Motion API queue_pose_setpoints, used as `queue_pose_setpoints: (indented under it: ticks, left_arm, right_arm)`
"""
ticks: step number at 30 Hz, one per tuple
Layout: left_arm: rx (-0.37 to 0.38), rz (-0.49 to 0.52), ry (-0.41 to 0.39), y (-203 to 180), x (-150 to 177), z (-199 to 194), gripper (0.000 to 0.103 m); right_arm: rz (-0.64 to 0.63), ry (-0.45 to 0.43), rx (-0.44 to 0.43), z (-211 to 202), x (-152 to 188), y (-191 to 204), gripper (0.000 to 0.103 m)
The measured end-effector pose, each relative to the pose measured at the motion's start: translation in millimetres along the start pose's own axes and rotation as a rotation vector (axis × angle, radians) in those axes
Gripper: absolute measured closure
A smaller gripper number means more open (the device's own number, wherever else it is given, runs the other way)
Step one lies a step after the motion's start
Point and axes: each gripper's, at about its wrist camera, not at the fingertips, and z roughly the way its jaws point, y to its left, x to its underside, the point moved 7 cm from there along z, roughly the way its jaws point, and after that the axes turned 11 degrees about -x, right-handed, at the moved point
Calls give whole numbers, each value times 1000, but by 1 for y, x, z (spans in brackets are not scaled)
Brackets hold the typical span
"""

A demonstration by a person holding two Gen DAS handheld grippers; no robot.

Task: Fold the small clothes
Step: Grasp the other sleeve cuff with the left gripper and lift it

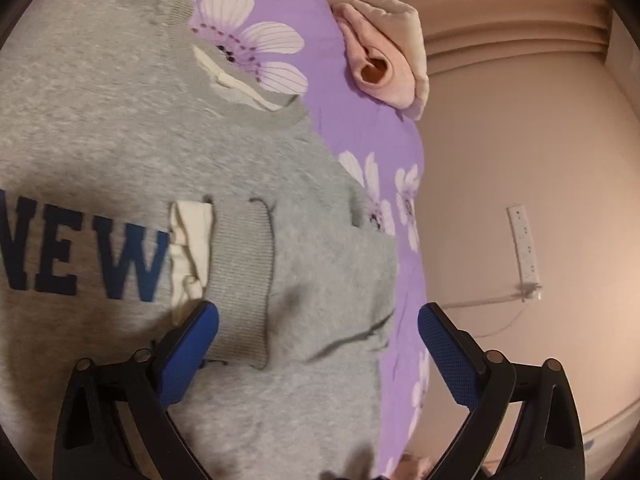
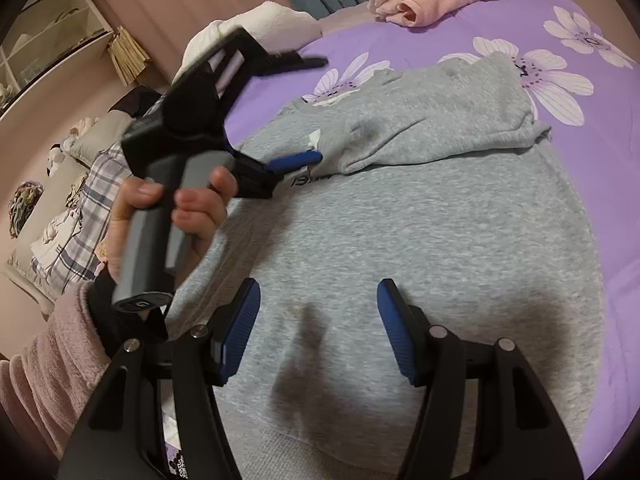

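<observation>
Grey sweatshirt (image 2: 400,240) lying flat on purple bed (image 2: 600,160), one sleeve (image 1: 320,272) folded across chest. Left gripper (image 1: 318,332) fingers apart, straddling sleeve cuff (image 1: 240,276), gripping nothing. Right gripper (image 2: 318,332) fingers apart, hovering over lower body, empty. Left nearer cuff.

grey sweatshirt (image 2: 400,232), sleeve folded in (flat)

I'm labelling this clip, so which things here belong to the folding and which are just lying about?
Part of the job:
- grey sweatshirt, one sleeve folded across it
- left gripper, jaws open
- right gripper, jaws open

Lying about:
- pink folded clothes
- purple flowered bedsheet
- power strip
</observation>
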Motion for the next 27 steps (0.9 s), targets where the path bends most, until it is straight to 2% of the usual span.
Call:
queue_pose_setpoints:
  ticks: [1, 3, 6, 11, 13, 18, 21, 27]
  left_arm:
    - [-11, 1, -6, 1, 1, -4, 5]
    - [-99, 22, -37, 6, 0, -17, 5]
    - [-87, 18, -87, 16, 1, -50, 5]
    - [-168, -62, -266, 67, -3, -139, 5]
    - [-202, -127, -339, 98, -1, -175, 5]
    - [-229, -367, -525, 190, 18, -268, 4]
    - [-204, -467, -562, 230, 34, -300, 4]
    - [-142, -613, -621, 277, 48, -320, 5]
  right_arm:
    - [-7, -2, 5, -1, 0, 1, 42]
    - [-12, -1, 6, -2, 1, 3, 42]
    - [-9, -2, -1, -2, 0, 5, 41]
    - [-24, 16, -6, 5, 2, 11, 41]
    - [-22, 27, -9, 9, 3, 14, 41]
    - [-31, 40, -12, 14, 5, 20, 41]
    - [-34, 45, -10, 16, 6, 23, 41]
    - [-45, 48, -4, 18, 7, 29, 41]
